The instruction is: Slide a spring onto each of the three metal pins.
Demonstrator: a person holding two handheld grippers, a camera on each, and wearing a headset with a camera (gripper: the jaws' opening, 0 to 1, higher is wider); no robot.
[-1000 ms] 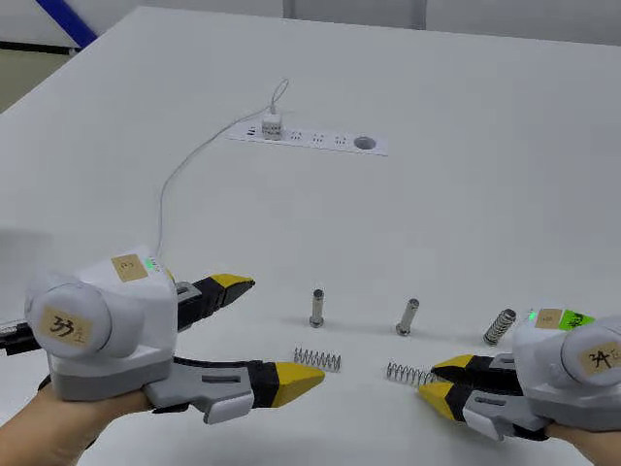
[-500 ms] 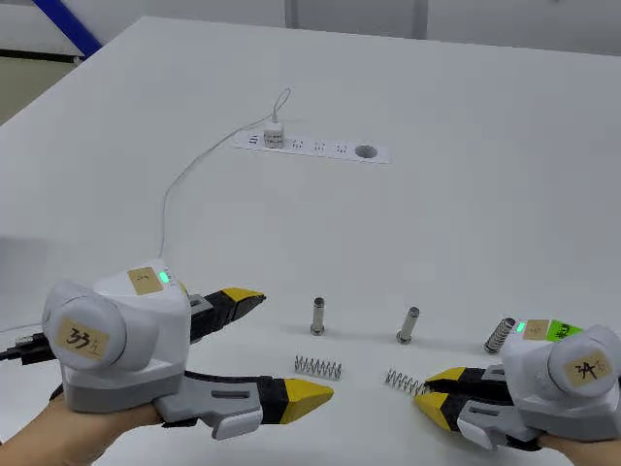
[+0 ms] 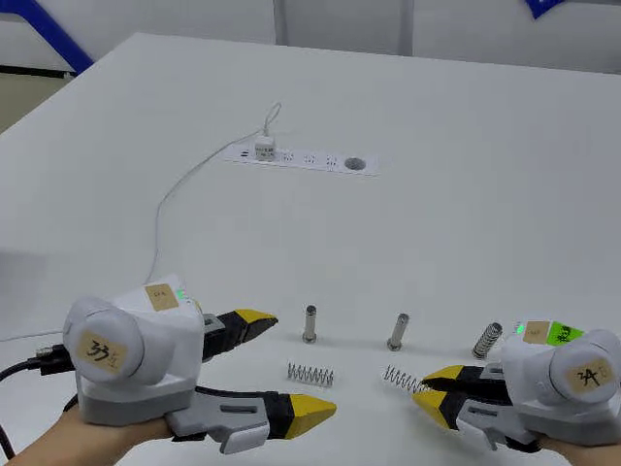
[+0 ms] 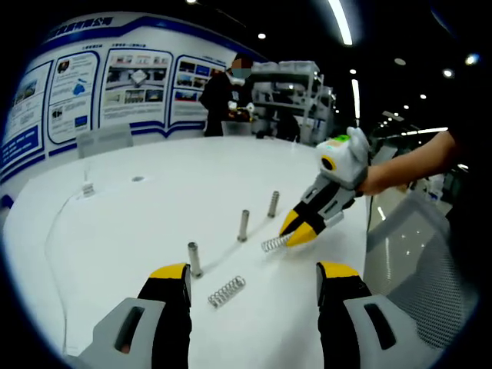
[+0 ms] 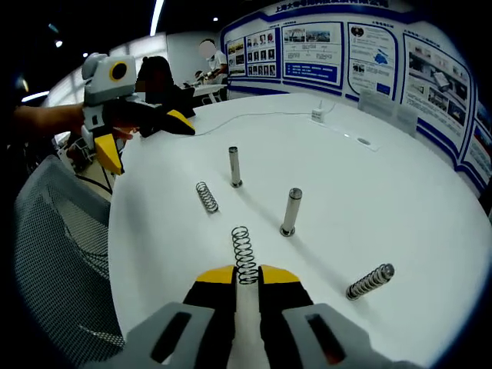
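White surface [image 3: 466, 194], matte. Toward the near edge, three metal pins in a row, left to right: left pin [image 3: 310, 323], middle pin [image 3: 398, 331], right pin [image 3: 487, 340].

Left and middle pins: bare metal, upright on small wider bases, well apart from each other.

Right pin: already sleeved in a coil, with a metal cap at the top end. Reads upright in the left gripper view and slanted in the right gripper view; cannot tell which is true.

Loose spring [image 3: 310, 374]: flat on the surface, lengthwise left to right, just on the near side of the left pin and apart from it.

Second spring [image 3: 403, 378]: on the near side of the middle pin, with its right end between the yellow tips of the right claw [image 3: 434, 388].

Right claw: narrow, pinched on that end of the second spring. Rest of the coil out to the left, low over the surface. Cannot tell whether the free end touches the surface.

Left claw [image 3: 288, 367]: wide, nothing between the tips.
- Far tip to the left of the left pin.
- Near tip just on the near side of the loose spring, apart from it.
- In the left gripper view, loose spring ahead, between the two tips and closer to the left one.

A hand [image 3: 49, 442] under the body of the left claw, at the near left corner.

Far side of the surface: white power strip [image 3: 296, 158] with a plug [image 3: 262, 150] at its left end, and a white cable [image 3: 175, 209] from there toward the near left.
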